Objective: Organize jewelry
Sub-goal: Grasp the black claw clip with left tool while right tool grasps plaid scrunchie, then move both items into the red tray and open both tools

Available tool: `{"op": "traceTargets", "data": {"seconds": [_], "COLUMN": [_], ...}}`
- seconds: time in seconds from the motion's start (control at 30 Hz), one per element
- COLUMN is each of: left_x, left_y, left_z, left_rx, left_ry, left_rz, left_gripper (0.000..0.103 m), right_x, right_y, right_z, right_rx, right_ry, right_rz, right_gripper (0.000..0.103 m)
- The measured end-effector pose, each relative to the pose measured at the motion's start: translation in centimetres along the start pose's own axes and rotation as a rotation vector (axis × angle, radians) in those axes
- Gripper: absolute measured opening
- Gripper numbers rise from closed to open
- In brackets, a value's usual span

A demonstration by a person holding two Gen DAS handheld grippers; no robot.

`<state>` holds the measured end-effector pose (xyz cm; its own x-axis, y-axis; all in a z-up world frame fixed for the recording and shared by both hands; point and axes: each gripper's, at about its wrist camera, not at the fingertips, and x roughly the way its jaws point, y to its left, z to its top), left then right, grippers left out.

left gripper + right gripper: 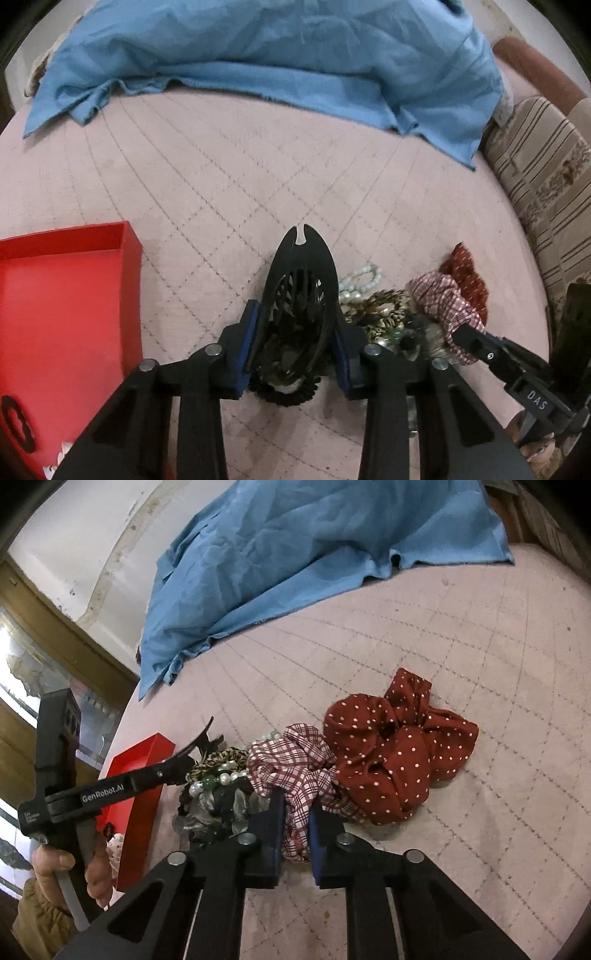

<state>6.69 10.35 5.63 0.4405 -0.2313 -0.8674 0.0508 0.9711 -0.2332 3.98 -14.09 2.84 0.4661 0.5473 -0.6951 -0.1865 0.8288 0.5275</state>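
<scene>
My left gripper is shut on a black claw hair clip, held over the pink quilt; a black scrunchie lies under it. My right gripper is shut on a red-and-white plaid scrunchie, also visible in the left wrist view. Beside it lie a red polka-dot scrunchie, a leopard-print scrunchie, pearl beads and a pale bead bracelet. An open red box lies at the left.
The pink quilted bed surface carries everything. A crumpled blue cloth covers the far side. A striped cushion is at the right. The person's hand holds the left gripper's handle.
</scene>
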Motion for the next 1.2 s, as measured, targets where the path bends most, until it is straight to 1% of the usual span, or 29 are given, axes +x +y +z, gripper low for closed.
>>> {"op": "traceTargets", "data": {"seconds": [0.23, 0.37, 0.53, 0.67, 0.7, 0.77, 0.9, 1.0, 1.1, 1.2], "left_x": [-5.3, -8.4, -11.7, -13.2, -13.4, -13.4, -13.2, -12.8, -11.8, -10.8], "left_y": [-0.5, 0.4, 3.6, 7.9, 8.7, 11.8, 16.3, 19.3, 21.2, 23.2], "left_z": [-0.6, -1.5, -3.1, -4.1, -4.3, -4.8, -5.3, -5.2, -4.9, -4.3], "left_rx": [-0.016, -0.042, -0.108, -0.185, -0.204, -0.268, -0.319, -0.343, -0.361, -0.382], "left_ry": [-0.100, -0.151, -0.206, -0.249, -0.250, -0.246, -0.234, -0.221, -0.204, -0.186], "left_rz": [-0.071, -0.108, -0.122, -0.066, -0.060, -0.042, 0.029, 0.061, 0.087, 0.104], "left_gripper": [0.032, 0.032, 0.032, 0.032, 0.032, 0.032, 0.033, 0.033, 0.033, 0.033], "right_x": [-3.0, -5.1, -7.0, -7.1, -6.9, -6.0, -3.8, -0.9, 2.1, 5.9], "right_y": [1.4, 3.2, 6.3, 9.4, 10.2, 12.4, 16.1, 19.9, 23.0, 26.3], "right_z": [-0.1, 0.1, 0.1, -0.2, -0.3, -0.6, -0.7, -0.8, -1.3, -1.9], "right_rx": [-0.010, -0.039, -0.100, -0.163, -0.181, -0.219, -0.295, -0.370, -0.440, -0.522], "right_ry": [-0.051, -0.086, -0.105, -0.088, -0.080, -0.055, -0.011, 0.039, 0.083, 0.120], "right_rz": [0.020, 0.031, 0.050, 0.062, 0.063, 0.068, 0.073, 0.087, 0.097, 0.087], "right_gripper": [0.011, 0.011, 0.011, 0.011, 0.011, 0.011, 0.011, 0.011, 0.011, 0.011]}}
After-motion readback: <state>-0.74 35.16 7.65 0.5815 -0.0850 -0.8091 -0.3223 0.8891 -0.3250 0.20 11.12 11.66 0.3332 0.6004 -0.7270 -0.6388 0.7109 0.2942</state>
